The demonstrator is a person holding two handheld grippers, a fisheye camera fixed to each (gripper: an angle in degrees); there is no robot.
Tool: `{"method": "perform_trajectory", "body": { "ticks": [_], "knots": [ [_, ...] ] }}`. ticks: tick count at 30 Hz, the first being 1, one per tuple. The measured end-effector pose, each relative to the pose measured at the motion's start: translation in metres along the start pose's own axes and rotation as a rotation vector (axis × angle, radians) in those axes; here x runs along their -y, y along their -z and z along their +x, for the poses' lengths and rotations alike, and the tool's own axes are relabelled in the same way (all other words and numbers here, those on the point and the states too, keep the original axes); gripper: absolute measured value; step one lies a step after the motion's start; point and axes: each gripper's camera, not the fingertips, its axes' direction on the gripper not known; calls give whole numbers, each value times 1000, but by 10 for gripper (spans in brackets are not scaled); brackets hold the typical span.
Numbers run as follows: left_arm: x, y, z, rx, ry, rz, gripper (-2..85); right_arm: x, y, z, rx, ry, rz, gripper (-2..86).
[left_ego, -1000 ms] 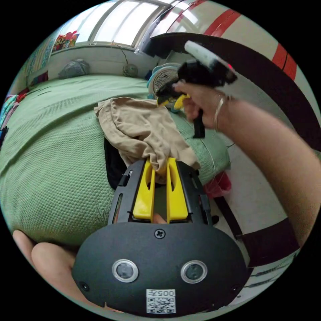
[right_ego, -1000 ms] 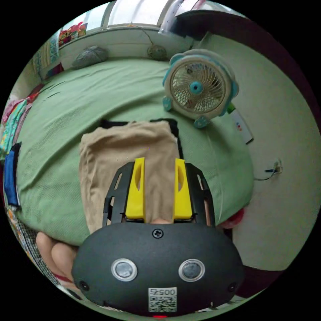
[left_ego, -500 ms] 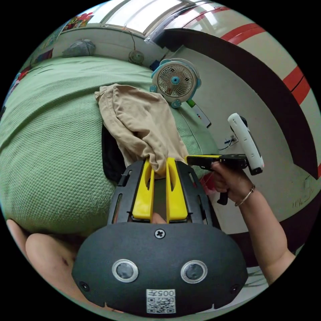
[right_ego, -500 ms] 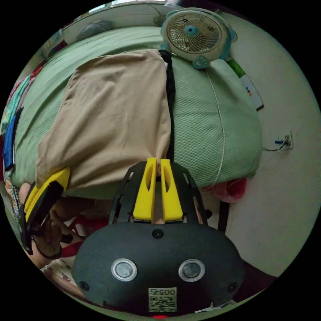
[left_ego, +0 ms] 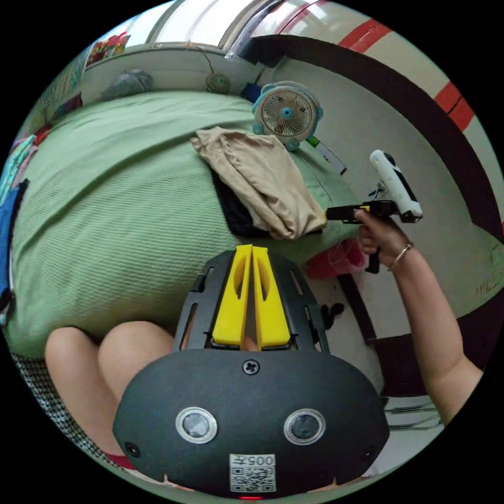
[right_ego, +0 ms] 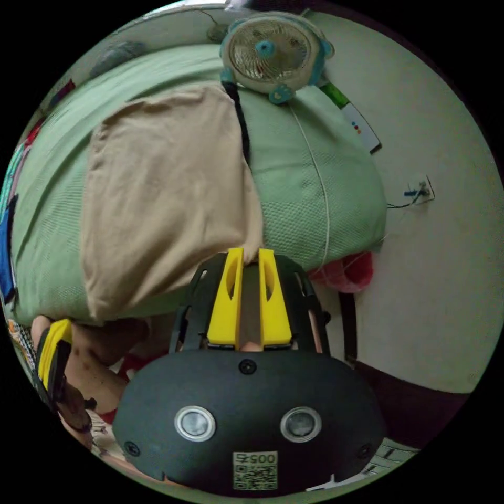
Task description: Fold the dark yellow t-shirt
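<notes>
Two-handed, had the dark yellow t-shirt (right_ego: 157,199) flat on the bed (right_ego: 315,199) over a black garment (left_ego: 233,212), held the left gripper (left_ego: 251,252) back, jaws together and empty, and set the right gripper (right_ego: 251,254) at its near corner, jaws narrowly parted, seemingly to release.

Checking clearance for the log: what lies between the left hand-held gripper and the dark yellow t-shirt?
In the left gripper view, bare green textured bedspread separates the left hand-held gripper from the dark yellow t-shirt.
</notes>
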Motion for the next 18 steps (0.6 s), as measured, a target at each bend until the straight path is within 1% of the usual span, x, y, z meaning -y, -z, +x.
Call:
{"method": "perform_trajectory", "body": {
  "ticks": [2, 5, 7, 8, 9, 11, 12, 15, 16, 18],
  "knots": [
    [-8, 33, -38, 103, 48, 18, -4, -3, 20, -27, 42, 34, 40, 41],
    [-25, 75, -89, 192, 157, 50, -6, -6, 37, -80, 98, 96, 89, 45],
    [-39, 101, -118, 233, 208, 72, -6, -7, 28, -110, 84, 117, 79, 48],
    [-49, 118, -137, 248, 243, 82, -7, -8, 13, -127, 82, 126, 32, 45],
    [-55, 126, -147, 252, 260, 85, -6, -9, -3, -140, 71, 103, 0, 47],
    [-80, 154, -184, 273, 301, 76, -6, -14, -9, -151, 47, 57, 19, 51],
    [-87, 160, -193, 285, 309, 69, -7, -15, -6, -157, 26, 23, 4, 53],
    [-121, 187, -241, 339, 366, 37, -7, -21, 17, -183, -32, 25, 6, 55],
    [-135, 196, -261, 350, 405, 28, -7, -23, 24, -191, -17, 38, 16, 61],
    [-153, 208, -289, 362, 465, 15, -7, -33, 57, -232, 73, 120, 99, 84]
  ]
}}
